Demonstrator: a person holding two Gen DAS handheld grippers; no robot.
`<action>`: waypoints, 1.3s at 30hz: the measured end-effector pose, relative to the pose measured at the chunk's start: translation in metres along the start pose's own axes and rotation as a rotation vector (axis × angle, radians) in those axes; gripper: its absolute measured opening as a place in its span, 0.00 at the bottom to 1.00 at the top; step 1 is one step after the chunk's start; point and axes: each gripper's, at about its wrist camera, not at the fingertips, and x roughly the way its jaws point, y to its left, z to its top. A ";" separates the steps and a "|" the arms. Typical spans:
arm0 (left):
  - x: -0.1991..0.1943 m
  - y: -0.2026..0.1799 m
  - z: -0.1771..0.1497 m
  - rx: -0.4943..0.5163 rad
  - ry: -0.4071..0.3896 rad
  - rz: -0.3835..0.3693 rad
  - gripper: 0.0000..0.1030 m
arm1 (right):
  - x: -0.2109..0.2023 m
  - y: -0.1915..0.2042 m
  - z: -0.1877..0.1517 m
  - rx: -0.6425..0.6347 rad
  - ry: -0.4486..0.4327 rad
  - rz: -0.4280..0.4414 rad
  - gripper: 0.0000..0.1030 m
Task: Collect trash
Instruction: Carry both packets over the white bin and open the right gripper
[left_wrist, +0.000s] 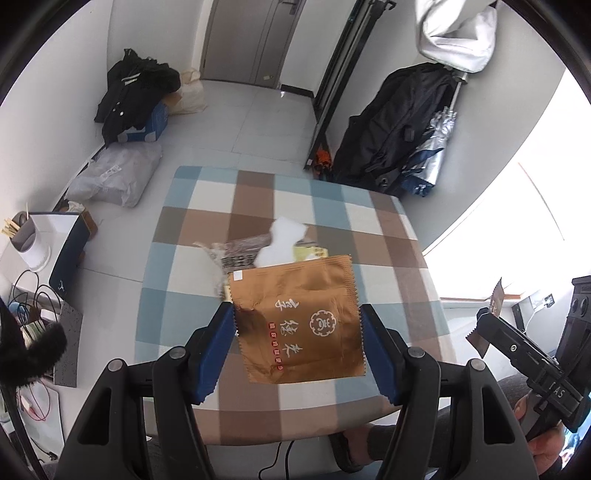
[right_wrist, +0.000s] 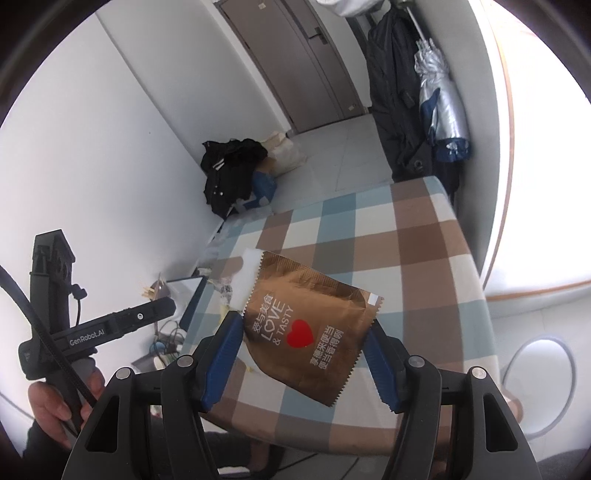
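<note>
Two handheld grippers, each with a snack wrapper between its fingers, over a checked table.

The left gripper (left_wrist: 297, 328) has its jaws spread wide, with a gold wrapper (left_wrist: 299, 321) spanning them above the checked tablecloth (left_wrist: 192, 221). Whether it is clamped or only lying there, I cannot tell. Just beyond it sits a trash pile (left_wrist: 258, 247) of tissue and plastic. To the right, the right gripper (right_wrist: 306, 332) pinches a brown wrapper (right_wrist: 314, 325) by its side edges, lifted off the table.
</note>
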 end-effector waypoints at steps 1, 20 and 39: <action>-0.003 -0.007 0.000 0.011 -0.007 -0.002 0.61 | -0.007 -0.001 0.001 -0.002 -0.011 0.001 0.63; 0.004 -0.180 0.017 0.230 -0.022 -0.199 0.61 | -0.157 -0.085 0.032 0.058 -0.234 -0.107 0.63; 0.120 -0.324 -0.010 0.403 0.274 -0.385 0.61 | -0.181 -0.256 -0.021 0.322 -0.180 -0.385 0.63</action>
